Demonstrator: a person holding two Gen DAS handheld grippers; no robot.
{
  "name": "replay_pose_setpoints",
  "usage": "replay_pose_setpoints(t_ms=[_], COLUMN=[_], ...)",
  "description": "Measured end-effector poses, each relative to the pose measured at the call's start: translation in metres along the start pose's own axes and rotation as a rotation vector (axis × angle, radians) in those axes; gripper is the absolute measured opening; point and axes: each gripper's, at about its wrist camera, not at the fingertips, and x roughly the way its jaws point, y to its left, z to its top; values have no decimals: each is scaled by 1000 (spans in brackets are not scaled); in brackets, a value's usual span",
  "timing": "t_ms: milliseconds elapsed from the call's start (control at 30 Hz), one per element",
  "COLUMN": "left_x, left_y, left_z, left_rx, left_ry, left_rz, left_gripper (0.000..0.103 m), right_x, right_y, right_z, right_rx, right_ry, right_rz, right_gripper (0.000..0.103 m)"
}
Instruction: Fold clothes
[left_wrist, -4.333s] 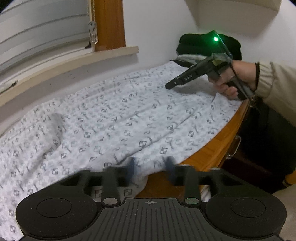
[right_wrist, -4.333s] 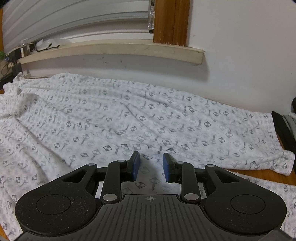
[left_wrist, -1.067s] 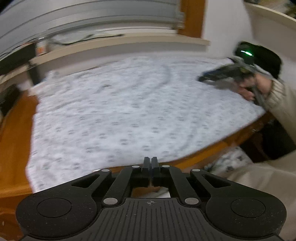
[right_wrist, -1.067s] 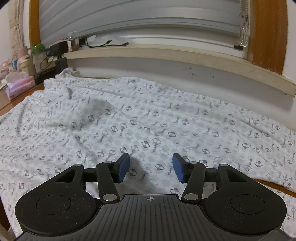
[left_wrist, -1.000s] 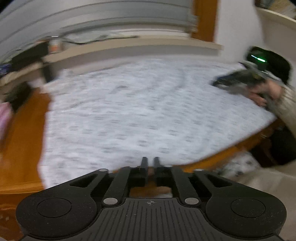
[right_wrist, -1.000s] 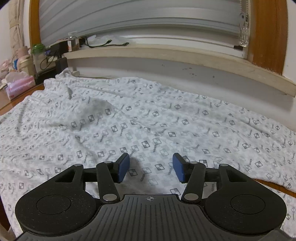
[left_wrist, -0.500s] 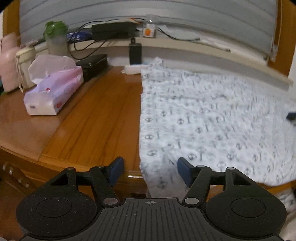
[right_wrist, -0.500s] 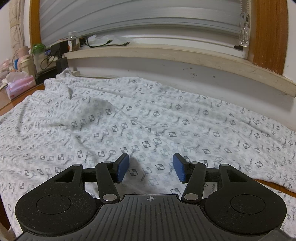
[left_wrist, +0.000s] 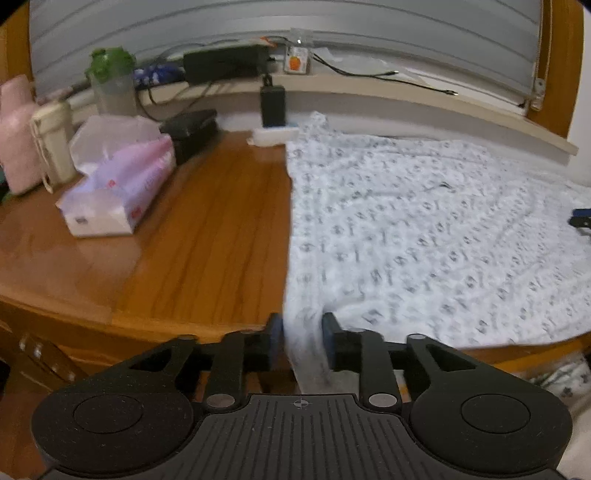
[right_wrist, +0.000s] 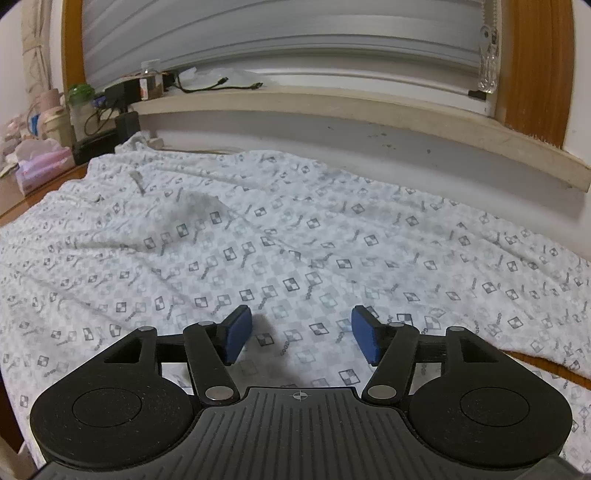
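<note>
The garment (left_wrist: 424, 236), white w/ a small grey print, lies spread flat over the desk (left_wrist: 192, 229), reaching back to the wall under the sill (right_wrist: 332, 107).

Left gripper (left_wrist: 302, 341): jaws closing, the garment's near corner hanging between them at the desk edge. Pads look close to the cloth but not clearly pinching yet, so no firm grip; the view is blurred. To its left is bare wood, then a tissue box (left_wrist: 114, 192) and bottles (left_wrist: 44, 136) well off.

Right gripper (right_wrist: 301, 338): jaws opening, apart, nothing between them; it hovers just over the cloth, near edge directly below, fabric running ahead and to both sides.

Step in hand, prob.: taking hold of the near edge for the first fold. Left is nearly there; right isn't set.

Next move calls for: left pinch through all layers at the corner; right drops to the near hem and closes on it, then both lift together & carry the edge toward the wall, keeping the hem taut so the fold lands straight.
</note>
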Motion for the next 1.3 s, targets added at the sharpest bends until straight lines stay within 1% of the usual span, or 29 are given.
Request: replay_pose_setpoints(t_ms=[67, 100, 200, 300, 333, 367, 400, 433, 467, 500, 600, 667, 733, 767, 833, 900, 933, 967, 1000, 1133, 1233, 1300], left_x=[0, 1, 6, 16, 20, 24, 27, 30, 34, 37, 49, 59, 68, 73, 81, 90, 94, 97, 101, 113, 117, 119], left_y=[-3, -5, -12, -19, -22, -24, -27, -30, -32, -35, -42, -45, -50, -54, -64, -75, -82, -89, -96, -129, -155, -171], left_z=[8, 13, 27, 38, 42, 45, 47, 49, 51, 53, 60, 66, 73, 75, 81, 88, 91, 94, 98, 108, 113, 116], left_rx=[5, 9, 21, 40, 48, 55, 61, 67, 72, 77, 92, 83, 84, 91, 104, 111, 114, 116, 116, 140, 164, 175], left_ry=[-26, -38, -73, -83, -84, -83, -82, -82, -81, -81, -80, -77, -77, -77, -75, -74, -76, -79, -81, -73, -75, -79], left_rz=[6, 2, -12, -34, -43, -51, -58, -65, -73, -81, -100, -111, -130, -138, -150, -167, -176, -192, -210, -259, -277, -302], left_gripper=[52, 54, 57, 57, 57, 57, 57, 57, 57, 57, 57, 57, 57, 57, 57, 59, 61, 66, 70, 75, 80, 81], right_x=[0, -1, -7, -15, -15, -15, -14, -14, -14, -13, -8, 0, 0, -1, -6, -13, -17, -22, -26, -46, -60, -74], right_y=[0, 3, 12, 23, 27, 32, 38, 45, 52, 56, 69, 81, 85, 86, 74, 53, 42, 30, 19, -30, -50, -58], right_z=[0, -1, 0, 7, 12, 16, 20, 23, 26, 28, 32, 35, 37, 38, 34, 24, 18, 10, 3, -29, -46, -56], right_rx=[-9, -18, -58, -44, -35, -26, -31, -47, -65, -73, -82, -113, -137, -146, -121, -87, -71, -54, -34, 71, 96, 125], right_ry=[-3, -6, -43, -79, -74, -68, -62, -58, -56, -54, -43, -10, -3, -4, -1, 1, 3, 0, 2, 28, 31, 7], right_rz=[-5, -12, -41, -6, 7, 20, 26, 25, 24, 33, 66, 47, 13, -3, -20, -62, -91, -125, -150, -225, -281, -296], right_gripper=[60, 60, 60, 59, 58, 51, 40, 37, 31, 28, 28, 28, 28, 29, 34, 46, 50, 55, 57, 60, 64, 64])
